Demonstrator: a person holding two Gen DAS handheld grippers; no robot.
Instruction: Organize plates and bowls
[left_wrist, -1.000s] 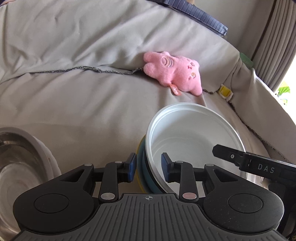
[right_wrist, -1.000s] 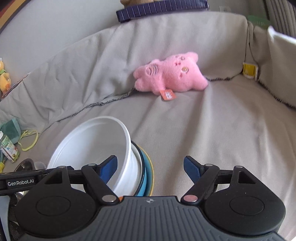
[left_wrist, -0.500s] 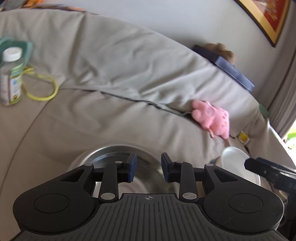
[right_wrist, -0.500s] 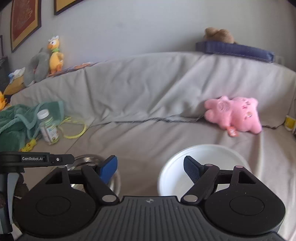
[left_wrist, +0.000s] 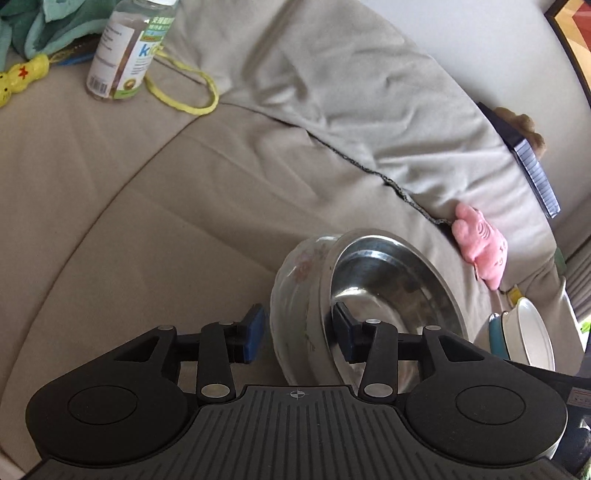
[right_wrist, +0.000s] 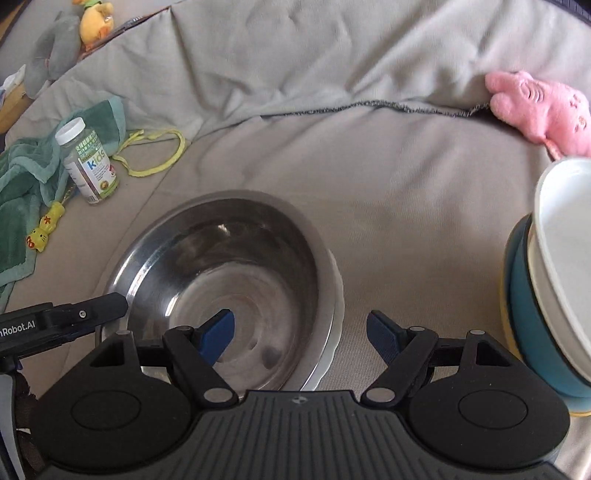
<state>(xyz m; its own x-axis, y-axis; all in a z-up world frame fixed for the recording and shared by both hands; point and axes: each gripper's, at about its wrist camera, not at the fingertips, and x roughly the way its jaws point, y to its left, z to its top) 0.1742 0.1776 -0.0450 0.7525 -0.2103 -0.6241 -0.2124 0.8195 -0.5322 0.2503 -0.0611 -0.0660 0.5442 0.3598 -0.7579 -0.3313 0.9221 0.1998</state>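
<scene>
Shiny round steel bowl (left_wrist: 395, 291) in white ceramic bowl w/ pink floral print (left_wrist: 299, 291); teal round bowl (right_wrist: 532, 325); pink plush toy (right_wrist: 543, 107); beige sofa cover (right_wrist: 369, 162).

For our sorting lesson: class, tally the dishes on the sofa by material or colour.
Steel bowl: 1
Floral ceramic bowl: 1
White bowl: 1
Blue dish: 1
Yellow plate: 1
Total: 5

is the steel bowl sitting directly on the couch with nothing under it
No, the steel bowl is nested inside a white floral bowl, whose wall shows around its outside.
</scene>
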